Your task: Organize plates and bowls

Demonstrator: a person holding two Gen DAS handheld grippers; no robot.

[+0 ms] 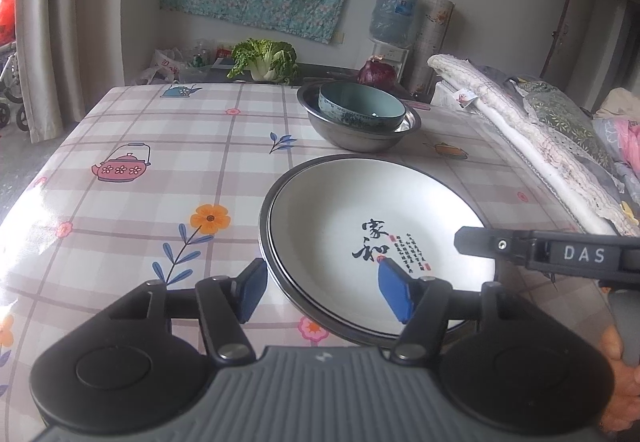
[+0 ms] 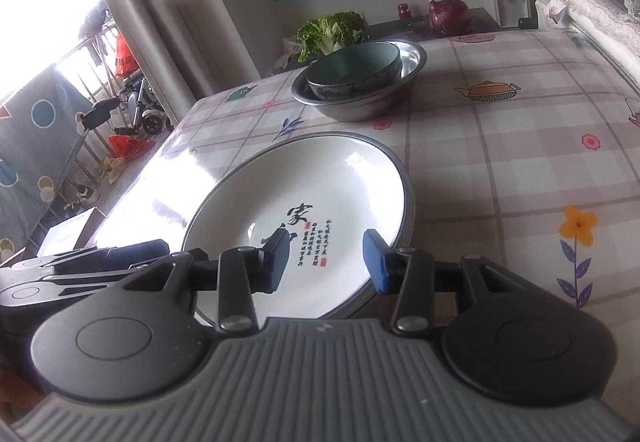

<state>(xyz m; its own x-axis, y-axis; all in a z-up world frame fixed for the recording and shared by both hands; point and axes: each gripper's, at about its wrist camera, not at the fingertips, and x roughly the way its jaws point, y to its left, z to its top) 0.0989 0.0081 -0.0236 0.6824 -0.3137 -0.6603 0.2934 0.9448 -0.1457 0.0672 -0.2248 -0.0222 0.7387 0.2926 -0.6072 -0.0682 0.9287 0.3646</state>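
Checked surface [image 1: 160, 145] carrying stacked plates [image 1: 360, 201], with a bowl [image 1: 360, 105] in a basin [image 1: 360, 137] behind. Left tongs [image 1: 322, 292] open, straddling the plates' near-left rim without pressing; right tongs [image 2: 326, 262] open above the top plate, holding nothing.

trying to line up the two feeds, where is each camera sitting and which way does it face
Left wrist: sits on the left gripper, looking forward and down over the white plate to the teal bowl in the metal basin; its blue pads stand open astride the plate's near rim; the right gripper and a hand show at the right edge.
Right wrist: sits on the right gripper, over the same plate, pads open; the left gripper shows at left.
Shared: plate, bowl, basin, checked tablecloth, red onion, greens.
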